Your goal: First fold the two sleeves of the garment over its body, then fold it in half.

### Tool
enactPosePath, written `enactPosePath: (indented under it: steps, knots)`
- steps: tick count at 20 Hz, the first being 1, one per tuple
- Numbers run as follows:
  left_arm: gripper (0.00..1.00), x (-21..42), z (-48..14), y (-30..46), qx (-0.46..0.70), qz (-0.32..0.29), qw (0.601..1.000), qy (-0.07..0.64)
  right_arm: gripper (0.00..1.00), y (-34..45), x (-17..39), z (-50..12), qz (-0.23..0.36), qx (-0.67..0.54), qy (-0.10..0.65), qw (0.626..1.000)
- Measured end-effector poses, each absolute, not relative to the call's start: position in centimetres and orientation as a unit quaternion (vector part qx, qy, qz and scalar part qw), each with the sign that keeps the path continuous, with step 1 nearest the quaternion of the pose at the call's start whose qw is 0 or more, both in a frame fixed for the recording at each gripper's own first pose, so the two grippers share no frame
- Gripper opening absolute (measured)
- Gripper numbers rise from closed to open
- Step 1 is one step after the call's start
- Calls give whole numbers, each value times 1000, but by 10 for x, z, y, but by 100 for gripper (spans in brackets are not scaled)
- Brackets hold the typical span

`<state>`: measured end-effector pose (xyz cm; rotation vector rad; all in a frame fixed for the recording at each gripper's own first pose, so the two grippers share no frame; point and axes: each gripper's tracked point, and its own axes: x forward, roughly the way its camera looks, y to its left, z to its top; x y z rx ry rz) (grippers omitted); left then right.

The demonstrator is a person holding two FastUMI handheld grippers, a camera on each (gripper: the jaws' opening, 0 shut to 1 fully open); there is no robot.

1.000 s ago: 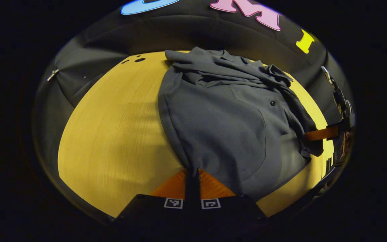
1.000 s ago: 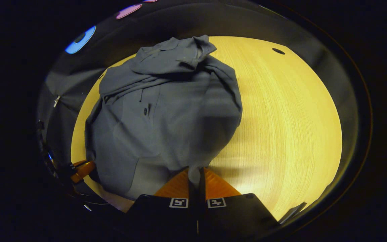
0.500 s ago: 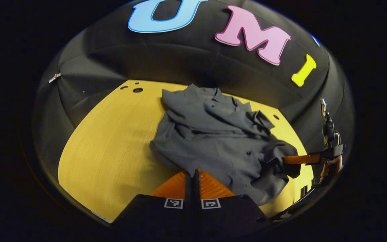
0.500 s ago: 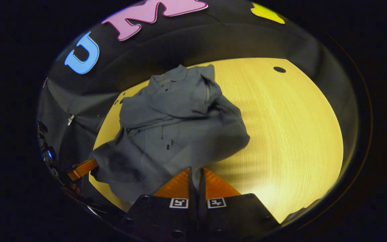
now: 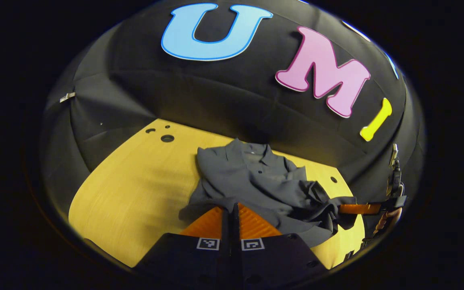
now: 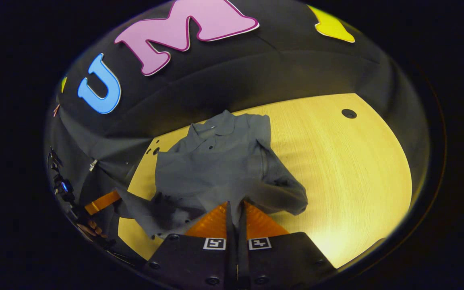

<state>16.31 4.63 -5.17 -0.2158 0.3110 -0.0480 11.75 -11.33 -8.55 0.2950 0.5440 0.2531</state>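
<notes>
The dark grey button-front shirt (image 5: 256,181) lies on the yellow wood-grain table (image 5: 135,189), collar toward the booth wall; in the right gripper view the shirt (image 6: 212,165) shows its collar, a small pale tag inside the neck and dark buttons down the front; the tag is too small to read. The near hem is raised off the table and drawn toward both cameras, so the cloth sags and wrinkles between the two held points. The left gripper (image 5: 230,209) has its fingers closed narrow on the hem at the shirt's near edge, cloth pinched between them; the right gripper (image 6: 235,207) has its fingers likewise pressed together on a fold of the hem. In the left gripper view the right gripper (image 5: 355,208) appears farther off at the right edge, its fingers gripping a bunched corner of cloth, with a person's hand (image 5: 383,219) behind it; in the right gripper view the left gripper (image 6: 102,202) appears at the left edge. Each gripper body carries two square black-and-white fiducial markers; these hold patterns, not text. Round holes (image 5: 167,138) mark the table near the wall.
</notes>
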Motion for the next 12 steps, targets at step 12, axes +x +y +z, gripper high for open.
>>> enactPosePath:
  steps: [12]
  knots:
    - [5,306,-3,77,-116,-22,989,85,6,-114,252,-31,99,170,196,961]
